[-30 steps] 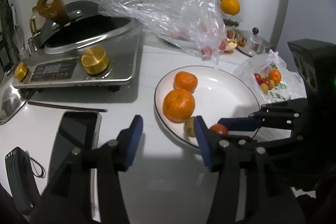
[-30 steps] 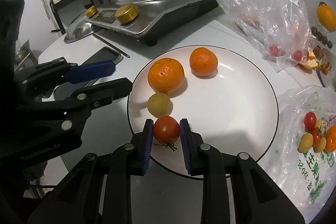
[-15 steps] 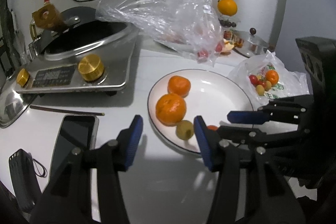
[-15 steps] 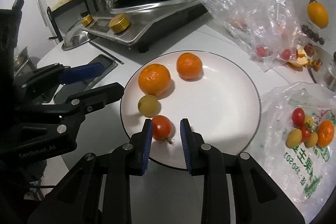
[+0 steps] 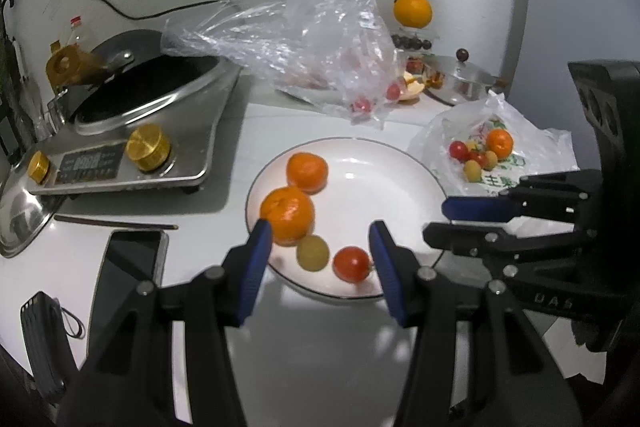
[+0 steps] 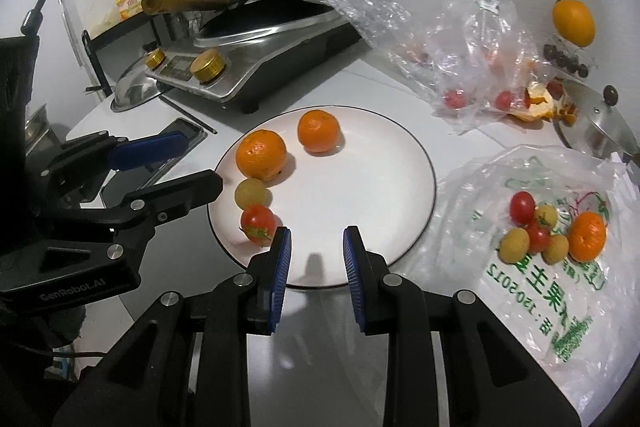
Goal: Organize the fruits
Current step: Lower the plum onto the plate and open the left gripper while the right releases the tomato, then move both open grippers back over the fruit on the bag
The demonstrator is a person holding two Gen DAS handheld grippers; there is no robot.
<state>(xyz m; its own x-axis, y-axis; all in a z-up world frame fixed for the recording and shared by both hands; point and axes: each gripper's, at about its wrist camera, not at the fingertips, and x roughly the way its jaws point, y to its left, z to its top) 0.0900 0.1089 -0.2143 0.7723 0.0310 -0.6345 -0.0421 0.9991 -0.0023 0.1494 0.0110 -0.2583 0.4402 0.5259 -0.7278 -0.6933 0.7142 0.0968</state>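
A white plate [image 6: 380,163] [image 5: 384,179] holds two mandarins [image 6: 261,154] [image 6: 319,130], a yellow-green fruit [image 6: 250,193] and a red tomato [image 6: 258,221] [image 5: 351,263]. My right gripper [image 6: 316,251] is open and empty over the plate's near rim, to the right of the tomato. My left gripper [image 5: 320,247] is open and empty at the plate's left edge. A white printed bag [image 6: 560,299] to the right holds several small tomatoes, yellow fruits and a mandarin [image 6: 587,235].
An induction cooker [image 5: 132,155] with a pan stands at the left, a phone [image 5: 128,259] in front of it. A crumpled clear bag [image 6: 440,27] lies behind the plate. A pot lid [image 6: 600,127] and an orange [image 6: 573,21] are at the far right.
My right gripper has let go of the red tomato on the plate, opened, and drawn back to the right. My left gripper has shifted right toward the plate.
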